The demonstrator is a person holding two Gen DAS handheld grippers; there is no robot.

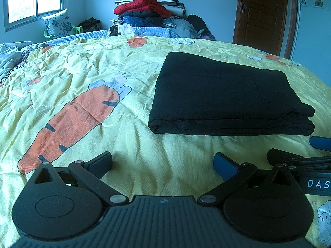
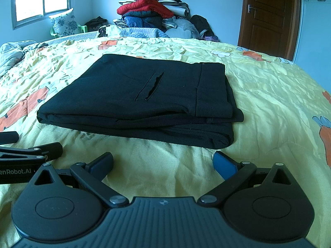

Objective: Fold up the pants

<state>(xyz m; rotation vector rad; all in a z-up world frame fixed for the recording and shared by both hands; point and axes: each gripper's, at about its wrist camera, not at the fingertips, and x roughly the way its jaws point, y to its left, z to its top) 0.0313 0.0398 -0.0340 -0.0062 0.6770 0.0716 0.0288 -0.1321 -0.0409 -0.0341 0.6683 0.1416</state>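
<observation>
Black pants: folded into a flat rectangle on yellow quilt, long axis crosswise, straight ahead of right gripper; ahead-right of left gripper. Both 2 spread wide, empty, near.

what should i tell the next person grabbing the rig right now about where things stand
Left tool: open, empty, low over the bedspread, short of the pants.
Right tool: open, empty, beside the left one, also short of the pants.
Pants: black, lying on the yellow carrot-print bedspread as a flat stacked rectangle, pocket slit facing up, layered edges toward the tools. Neither tool touches them.
Done: the folding looks finished; the bundle is compact, with the layers a little uneven at the near right corner.
Left: probably nothing but an optional tidy of that corner, then move the tools away.
</observation>
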